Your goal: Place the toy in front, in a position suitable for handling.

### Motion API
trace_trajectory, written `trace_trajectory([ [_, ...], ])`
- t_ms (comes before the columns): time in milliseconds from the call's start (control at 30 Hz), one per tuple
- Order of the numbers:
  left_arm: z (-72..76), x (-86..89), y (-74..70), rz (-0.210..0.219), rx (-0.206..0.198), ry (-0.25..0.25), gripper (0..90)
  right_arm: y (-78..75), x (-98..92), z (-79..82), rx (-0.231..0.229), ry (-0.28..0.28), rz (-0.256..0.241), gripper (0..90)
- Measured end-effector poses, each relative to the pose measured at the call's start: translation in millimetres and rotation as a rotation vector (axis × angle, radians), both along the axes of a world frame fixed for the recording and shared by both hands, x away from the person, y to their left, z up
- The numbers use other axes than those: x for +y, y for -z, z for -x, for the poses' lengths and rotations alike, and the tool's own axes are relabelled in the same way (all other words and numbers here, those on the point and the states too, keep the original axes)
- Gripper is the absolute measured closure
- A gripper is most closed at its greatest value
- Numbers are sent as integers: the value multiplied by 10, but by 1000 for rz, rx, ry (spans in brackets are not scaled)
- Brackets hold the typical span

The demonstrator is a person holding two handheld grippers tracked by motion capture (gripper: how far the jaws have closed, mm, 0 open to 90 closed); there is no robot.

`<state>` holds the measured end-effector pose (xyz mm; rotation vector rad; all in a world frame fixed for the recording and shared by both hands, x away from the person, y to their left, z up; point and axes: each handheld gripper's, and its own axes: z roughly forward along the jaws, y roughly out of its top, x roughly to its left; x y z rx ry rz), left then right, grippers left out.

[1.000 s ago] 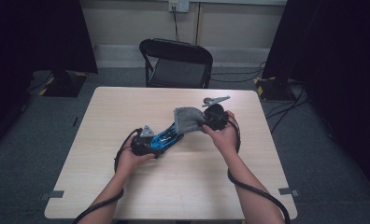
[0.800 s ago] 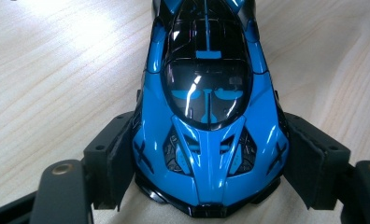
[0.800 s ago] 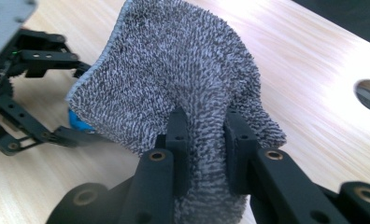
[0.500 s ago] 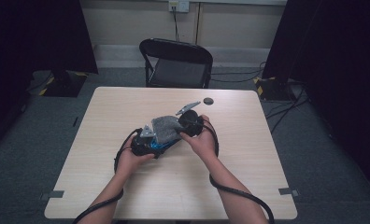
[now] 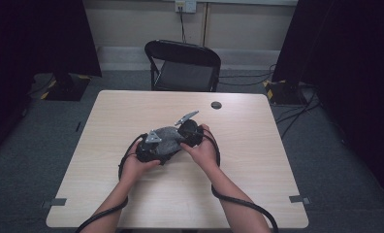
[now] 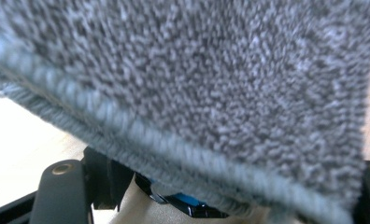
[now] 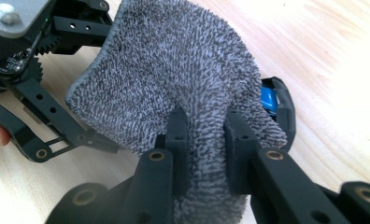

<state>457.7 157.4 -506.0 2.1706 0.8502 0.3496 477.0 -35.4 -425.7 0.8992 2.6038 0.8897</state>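
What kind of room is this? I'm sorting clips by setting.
Probably a lab or studio recording space: a bare wooden table, a black folding chair, dark curtains and cables on grey carpet.

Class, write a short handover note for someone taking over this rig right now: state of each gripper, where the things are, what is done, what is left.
Right gripper: shut on the grey cloth, pinching a fold of it.
Left gripper: under the cloth, which drapes over its jaws; whether it is open or shut cannot be told.
Blue-and-black item: on the table mid-centre, mostly covered by the cloth.
Done: cloth brought over the item.
Left, probably: finish wiping or wrapping, then release.
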Motion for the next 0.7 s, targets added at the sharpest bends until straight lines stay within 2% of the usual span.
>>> trace_trajectory([
  [333, -2, 2, -2, -4, -4, 1, 255, 69, 70, 2, 1, -9, 36, 745],
  [700, 1, 0, 0, 1, 0, -1, 255, 184, 162, 10, 10, -17, 55, 745],
])
